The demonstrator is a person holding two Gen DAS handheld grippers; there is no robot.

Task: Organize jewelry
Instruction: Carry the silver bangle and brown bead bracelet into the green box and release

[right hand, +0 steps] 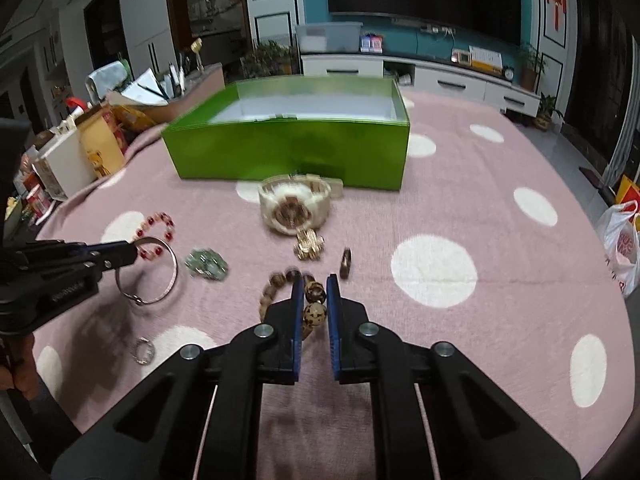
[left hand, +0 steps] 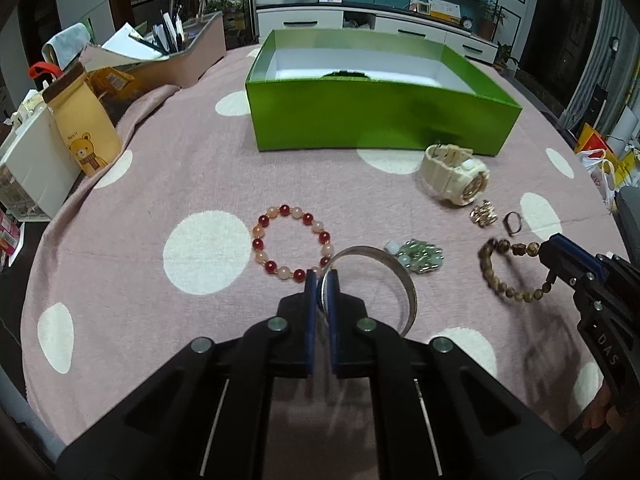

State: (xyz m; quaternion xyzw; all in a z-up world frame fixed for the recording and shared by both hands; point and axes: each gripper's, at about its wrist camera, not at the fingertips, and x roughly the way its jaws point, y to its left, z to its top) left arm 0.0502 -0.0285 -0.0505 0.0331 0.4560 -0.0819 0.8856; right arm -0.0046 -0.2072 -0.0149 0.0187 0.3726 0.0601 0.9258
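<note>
My left gripper [left hand: 323,280] is shut on the rim of a silver bangle [left hand: 394,276], which tilts up off the cloth; from the right wrist view the same gripper [right hand: 134,254] clamps the bangle [right hand: 170,280]. My right gripper [right hand: 314,292] is shut on a brown wooden bead bracelet [right hand: 314,304], seen also at the right in the left wrist view [left hand: 506,280], hanging from the blue fingertips [left hand: 554,250]. On the pink dotted cloth lie a red and peach bead bracelet [left hand: 292,242], a green stone piece [left hand: 420,256], a cream watch [left hand: 456,176], a gold brooch [left hand: 484,214] and a dark ring [left hand: 512,222].
An open green box [left hand: 380,116] with a white inside stands behind the jewelry. A small silver ring [right hand: 143,350] lies near the front left. A bear-print pouch [left hand: 86,128], a white box and a pen holder crowd the left edge. A plastic bag [right hand: 622,240] sits off the right side.
</note>
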